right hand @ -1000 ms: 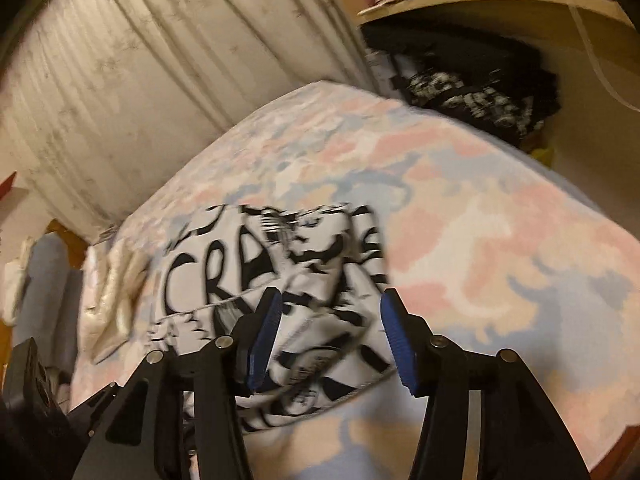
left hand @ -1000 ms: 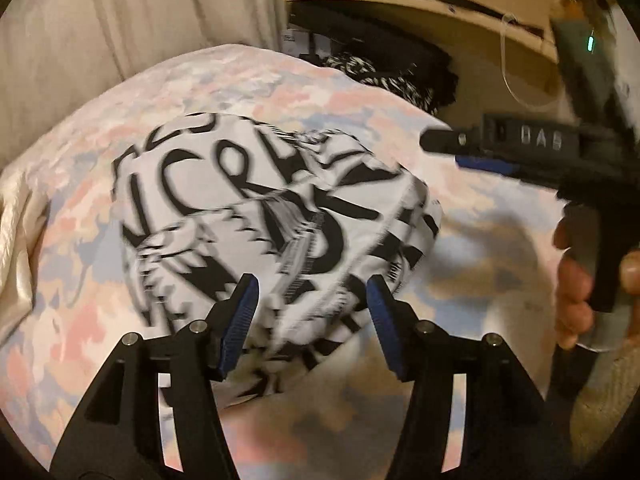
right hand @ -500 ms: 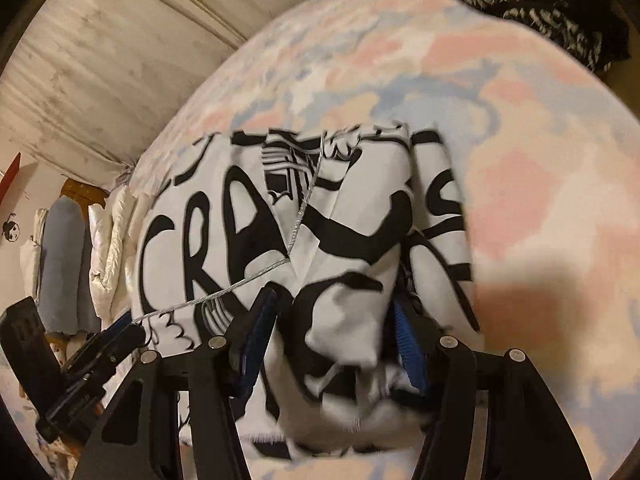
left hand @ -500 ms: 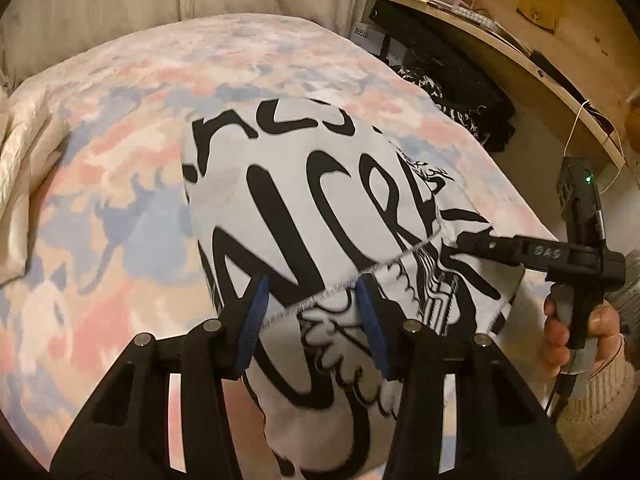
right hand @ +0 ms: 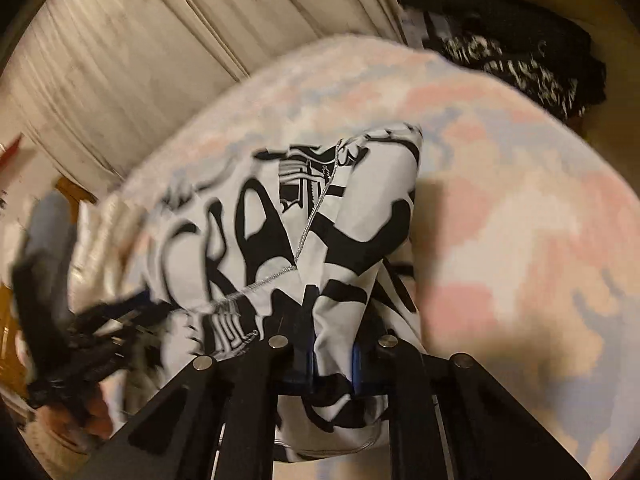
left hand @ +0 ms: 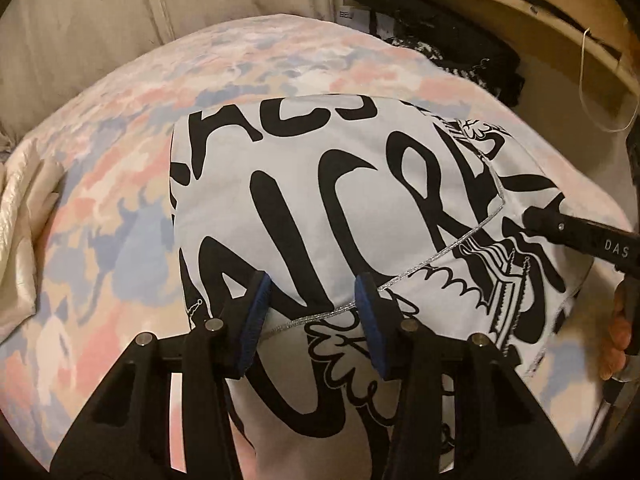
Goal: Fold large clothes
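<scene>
1. Item under inspection: a white garment with a heavy black lettering print (left hand: pixel 320 208), lying partly folded on the bed with the pastel patterned cover (left hand: pixel 120 160). It sits toward the near edge of the bed, well apart from the dark clothes heaped beyond the bed's far corner (left hand: pixel 460 52).

2. Left tool (left hand: pixel 310 312): jaws part open and closing only slightly. The near hem of the garment, marked by a silver stitched edge, runs between the blue pads; they do not appear to press on it.

3. Right tool (right hand: pixel 332 356): jaws closing, clamped on a bunched fold of the garment at its near right corner. Cloth is squeezed between the pads and spills out below them.

4. Handling judgement: the cloth is soft, light and limp. It drapes and creases freely, so it will sag between two holding points and will not keep an edge unaided. No fragility noted. The weave looks matte, so slip is likely low once pinched.

5. Grip advice: take it at the hem corners, both layers together, pinched deep in the pads. A hold on one layer alone would likely let the fold open.

6. Right wrist view is motion-blurred; the layer count in the right grip cannot be told.
</scene>
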The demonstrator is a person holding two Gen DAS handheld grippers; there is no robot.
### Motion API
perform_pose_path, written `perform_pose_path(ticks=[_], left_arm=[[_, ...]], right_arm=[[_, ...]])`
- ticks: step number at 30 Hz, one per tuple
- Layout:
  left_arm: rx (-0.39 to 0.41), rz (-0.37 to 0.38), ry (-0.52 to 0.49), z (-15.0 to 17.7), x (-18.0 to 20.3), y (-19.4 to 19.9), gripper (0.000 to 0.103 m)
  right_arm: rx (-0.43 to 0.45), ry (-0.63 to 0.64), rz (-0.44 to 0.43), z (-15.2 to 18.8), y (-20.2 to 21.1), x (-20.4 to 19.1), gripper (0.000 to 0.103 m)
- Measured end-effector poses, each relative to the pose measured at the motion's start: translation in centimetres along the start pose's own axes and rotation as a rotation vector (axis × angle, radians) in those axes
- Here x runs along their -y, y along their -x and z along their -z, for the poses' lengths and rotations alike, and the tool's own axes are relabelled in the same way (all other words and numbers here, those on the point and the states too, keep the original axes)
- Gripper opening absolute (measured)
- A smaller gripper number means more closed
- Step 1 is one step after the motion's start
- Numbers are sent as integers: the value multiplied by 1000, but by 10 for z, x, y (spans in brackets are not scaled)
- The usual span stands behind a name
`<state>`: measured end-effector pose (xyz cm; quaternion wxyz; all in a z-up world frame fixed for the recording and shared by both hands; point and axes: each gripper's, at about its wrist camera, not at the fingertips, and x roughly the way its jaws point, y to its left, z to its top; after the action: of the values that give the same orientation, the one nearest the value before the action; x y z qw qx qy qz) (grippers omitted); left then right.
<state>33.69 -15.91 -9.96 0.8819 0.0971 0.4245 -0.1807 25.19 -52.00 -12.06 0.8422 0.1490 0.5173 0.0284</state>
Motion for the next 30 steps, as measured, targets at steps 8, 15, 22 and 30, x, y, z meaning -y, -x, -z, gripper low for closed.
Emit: perform_pose_path(ticks=[8, 15, 22, 30], left_arm=[[54, -64, 64, 10, -5, -7, 40], [99, -124, 47, 22, 2, -15, 41], [76, -68, 109, 10, -14, 15, 41], [105, -96, 142, -31, -26, 26, 41]], right_arm=[[31, 111, 45, -8, -21, -17, 11], [-13, 77, 33, -11, -45, -10, 13], [-40, 88, 77, -26, -14, -27, 44], [91, 184, 158, -54, 7, -75, 45]])
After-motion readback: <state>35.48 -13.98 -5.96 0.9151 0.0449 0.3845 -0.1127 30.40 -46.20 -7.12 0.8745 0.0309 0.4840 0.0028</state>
